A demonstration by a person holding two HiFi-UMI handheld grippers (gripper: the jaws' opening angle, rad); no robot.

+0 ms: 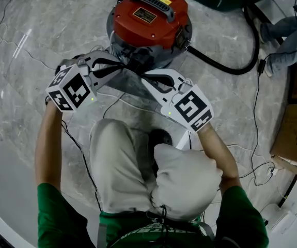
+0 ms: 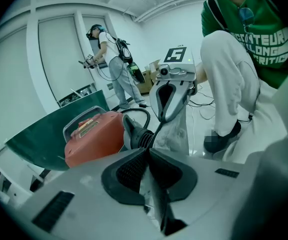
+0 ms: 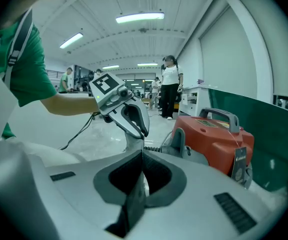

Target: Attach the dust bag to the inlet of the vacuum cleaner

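The vacuum cleaner (image 1: 149,15) has a red top and a grey drum and stands on the floor in front of me. A grey dust bag (image 1: 131,84) hangs stretched between my two grippers, just in front of the drum. My left gripper (image 1: 119,66) is shut on the bag's left edge, and a thin sheet (image 2: 149,184) shows pinched between its pads. My right gripper (image 1: 144,77) is shut on the right edge, where the bag (image 3: 133,143) runs across to the other jaws. A black ribbed hose fitting (image 2: 137,134) sits on the drum beside the bag.
A black hose (image 1: 231,61) curves away from the vacuum to the right. Thin cables (image 1: 256,154) trail over the marble floor. A cardboard box (image 1: 295,133) lies at the right edge. My knees (image 1: 120,159) are below the grippers. A green panel (image 2: 48,129) and other people stand behind.
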